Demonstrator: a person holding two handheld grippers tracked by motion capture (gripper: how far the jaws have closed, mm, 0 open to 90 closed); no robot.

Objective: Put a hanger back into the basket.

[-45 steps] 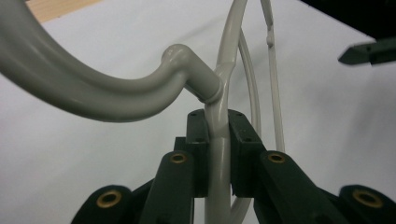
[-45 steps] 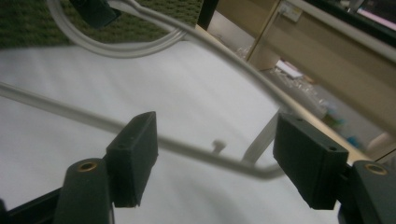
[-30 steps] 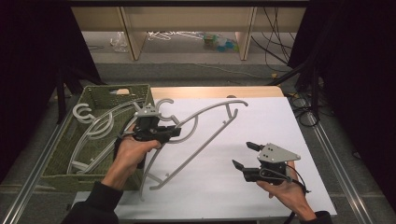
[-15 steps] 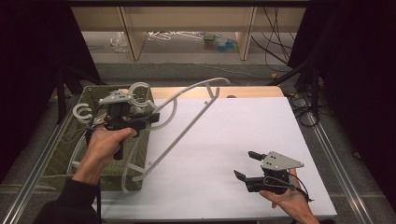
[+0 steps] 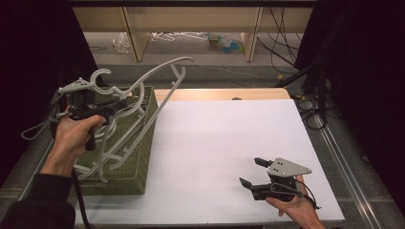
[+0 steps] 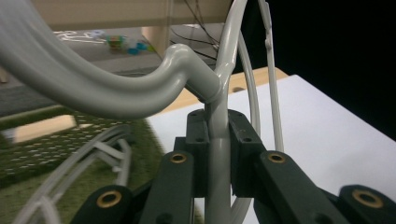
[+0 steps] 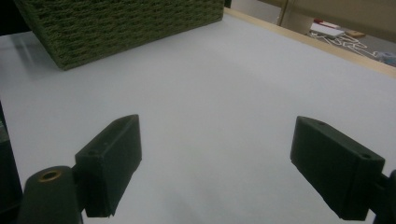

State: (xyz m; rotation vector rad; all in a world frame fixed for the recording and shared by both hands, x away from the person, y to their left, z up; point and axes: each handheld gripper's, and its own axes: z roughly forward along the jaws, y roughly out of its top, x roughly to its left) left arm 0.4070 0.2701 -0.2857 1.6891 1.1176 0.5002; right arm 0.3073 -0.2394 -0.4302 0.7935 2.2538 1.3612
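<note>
From above, the left gripper [image 5: 125, 101] is raised over the green woven basket [image 5: 138, 176] at the left edge of the white table [image 5: 215, 143], with a grey plastic hanger [image 5: 162, 71] in its grasp; the hanger's arms slant up and away past the basket's far rim, toward the table's far left corner. The high view is too small to show the grip itself. The left gripper view settles it: the two black jaws are pressed tight on a thin upright bar of the hanger [image 6: 217, 154], just below the joint where the thick curved neck branches off to the left. That view also shows more hangers [image 6: 93, 158] lying in the basket [image 6: 56, 144] beneath, which from above read as a tangle of grey bars [image 5: 114, 143] inside its walls; how many there are is hard to say.

The right gripper [image 5: 254, 171] is held low near the table's near right corner, well apart from the basket, its grey plate on top. Its jaws have just been opening and stand wide with nothing between them. The right gripper view confirms this: both pads [image 7: 112, 158] frame only bare white table [image 7: 210, 93], and the basket's woven side [image 7: 121, 28] sits across the top of that view.
</note>
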